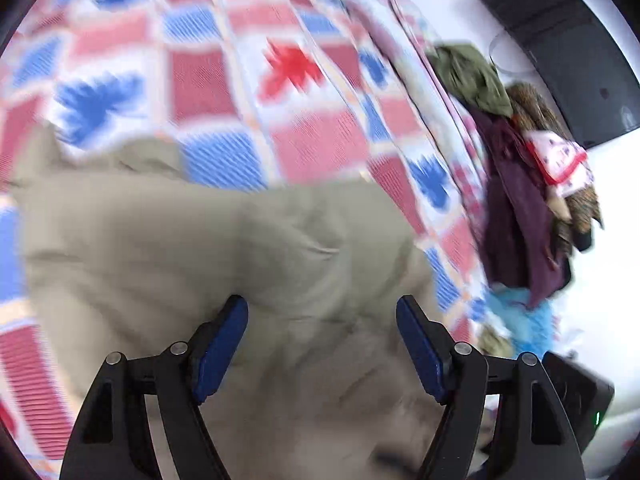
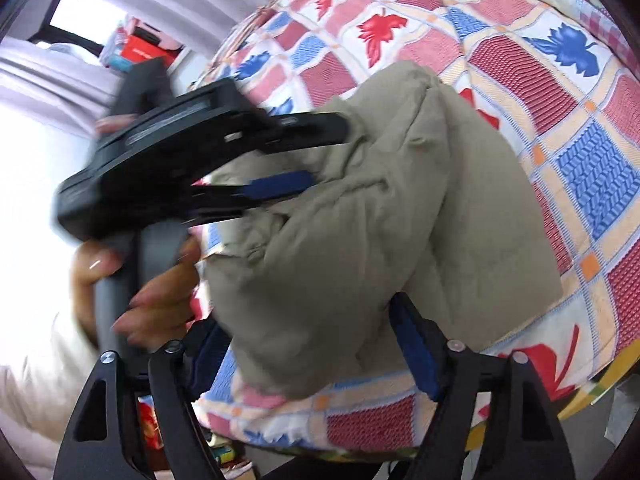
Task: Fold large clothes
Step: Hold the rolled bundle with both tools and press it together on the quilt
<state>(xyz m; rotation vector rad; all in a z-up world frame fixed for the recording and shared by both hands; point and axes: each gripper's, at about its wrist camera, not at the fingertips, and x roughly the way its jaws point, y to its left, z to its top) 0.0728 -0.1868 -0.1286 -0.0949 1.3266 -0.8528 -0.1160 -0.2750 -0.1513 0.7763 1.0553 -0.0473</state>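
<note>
A bulky beige padded garment [image 1: 224, 248] lies folded on a bed with a red, blue and white leaf-pattern quilt [image 1: 224, 64]. My left gripper [image 1: 322, 312] is open just above the garment, with nothing between its blue pads. In the right wrist view the garment [image 2: 380, 216] sits near the bed's edge. My right gripper [image 2: 312, 320] is open, its jaws standing either side of the garment's near end. The left gripper [image 2: 320, 156] shows there too, held in a hand, reaching over the garment's left side. The left wrist view is motion-blurred.
A pile of other clothes [image 1: 516, 184] in green, dark purple and brown lies along the bed's right side. A black monitor [image 1: 568, 48] stands beyond it. The quilt [image 2: 540, 80] covers the bed. Boxes [image 2: 140, 48] sit by a window at the upper left.
</note>
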